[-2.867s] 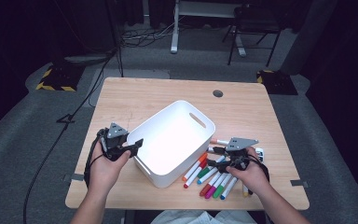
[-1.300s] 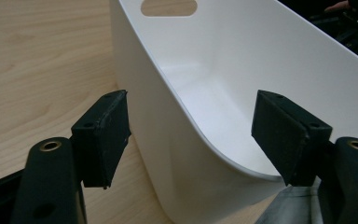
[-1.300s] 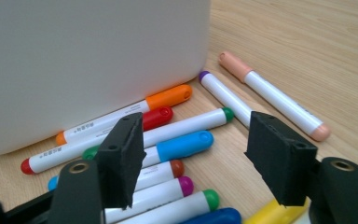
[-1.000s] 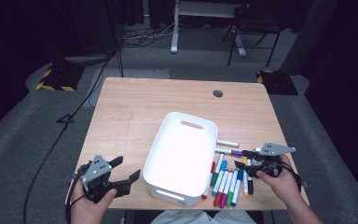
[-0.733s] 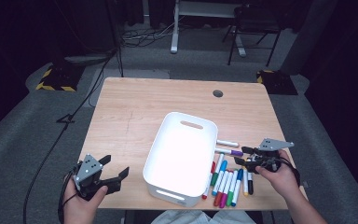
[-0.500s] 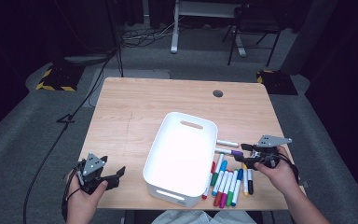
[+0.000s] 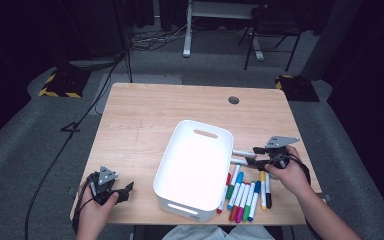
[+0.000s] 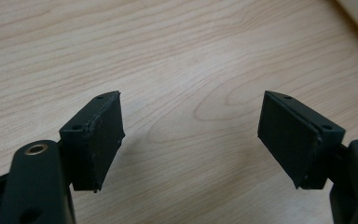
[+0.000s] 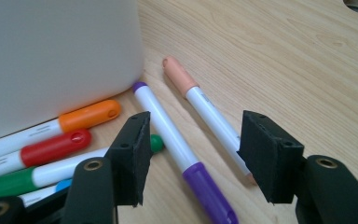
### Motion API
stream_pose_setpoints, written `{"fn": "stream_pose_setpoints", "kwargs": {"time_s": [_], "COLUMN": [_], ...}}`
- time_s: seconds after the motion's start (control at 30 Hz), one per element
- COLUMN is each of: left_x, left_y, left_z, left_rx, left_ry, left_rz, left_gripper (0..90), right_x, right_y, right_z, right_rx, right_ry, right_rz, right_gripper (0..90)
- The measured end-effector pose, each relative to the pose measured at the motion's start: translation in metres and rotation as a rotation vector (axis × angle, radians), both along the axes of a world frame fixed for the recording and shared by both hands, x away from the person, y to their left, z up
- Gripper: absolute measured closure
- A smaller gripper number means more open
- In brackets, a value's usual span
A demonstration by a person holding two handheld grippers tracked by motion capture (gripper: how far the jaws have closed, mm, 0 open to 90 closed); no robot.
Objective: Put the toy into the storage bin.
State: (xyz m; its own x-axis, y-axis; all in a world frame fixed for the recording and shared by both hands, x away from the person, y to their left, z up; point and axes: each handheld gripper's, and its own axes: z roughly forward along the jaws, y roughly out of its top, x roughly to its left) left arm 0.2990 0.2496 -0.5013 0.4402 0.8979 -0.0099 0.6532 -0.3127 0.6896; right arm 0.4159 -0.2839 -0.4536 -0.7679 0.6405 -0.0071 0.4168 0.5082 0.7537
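Left gripper (image 7: pixel 125 192) pulled back to near table corner, jaws wide, empty. Right gripper (image 9: pixel 191 154) moved in over purple marker (image 9: pixel 182 154) beside white bin (image 7: pixel 195 170), jaws wide, holding nothing. Centre on barrel, lower, then close squarely.

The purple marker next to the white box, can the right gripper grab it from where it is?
Probably yes. In the right gripper view the purple marker lies on the table between the open jaws of the right gripper, with nothing on top of it. The peach marker lies close beside it and might get nudged.
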Motion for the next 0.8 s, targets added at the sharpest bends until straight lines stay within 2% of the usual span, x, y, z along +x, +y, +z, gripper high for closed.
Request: {"fn": "stream_pose_setpoints", "kwargs": {"time_s": [0.07, 0.1, 0.23, 0.3, 0.47, 0.6, 0.67, 0.7, 0.8], "left_x": [0.001, 0.002, 0.003, 0.003, 0.004, 0.004, 0.004, 0.004, 0.004], "left_y": [0.001, 0.002, 0.002, 0.002, 0.001, 0.001, 0.001, 0.001, 0.001], "left_z": [-0.002, -0.003, -0.003, -0.003, -0.003, -0.004, -0.004, -0.004, -0.004], "left_rx": [0.004, -0.006, -0.022, -0.012, -0.018, -0.019, -0.02, -0.019, -0.019], "left_ry": [-0.015, -0.001, 0.007, 0.01, 0.01, 0.01, 0.01, 0.01, 0.01], "left_rz": [-0.011, -0.01, -0.005, -0.003, 0.003, 0.003, 0.002, 0.003, 0.003], "left_gripper": [19.7, 19.3, 18.4, 17.5, 16.6, 16.6, 16.6, 16.6, 16.6], "right_x": [0.003, 0.008, 0.018, 0.024, 0.036, 0.042, 0.044, 0.047, 0.05], "right_y": [0.002, 0.006, 0.01, 0.013, 0.022, 0.029, 0.032, 0.034, 0.035], "right_z": [-0.001, -0.005, -0.01, -0.013, -0.02, -0.023, -0.024, -0.025, -0.026], "right_rx": [-0.009, -0.048, -0.076, -0.086, -0.129, -0.163, -0.195, -0.221, -0.248], "right_ry": [0.004, 0.005, 0.027, 0.032, 0.035, 0.046, 0.042, 0.04, 0.038], "right_rz": [-0.001, 0.0, -0.001, -0.002, 0.029, 0.049, 0.053, 0.076, 0.093], "right_gripper": [43.7, 43.5, 44.4, 45.4, 48.4, 53.9, 58.1, 62.9, 67.0]}}
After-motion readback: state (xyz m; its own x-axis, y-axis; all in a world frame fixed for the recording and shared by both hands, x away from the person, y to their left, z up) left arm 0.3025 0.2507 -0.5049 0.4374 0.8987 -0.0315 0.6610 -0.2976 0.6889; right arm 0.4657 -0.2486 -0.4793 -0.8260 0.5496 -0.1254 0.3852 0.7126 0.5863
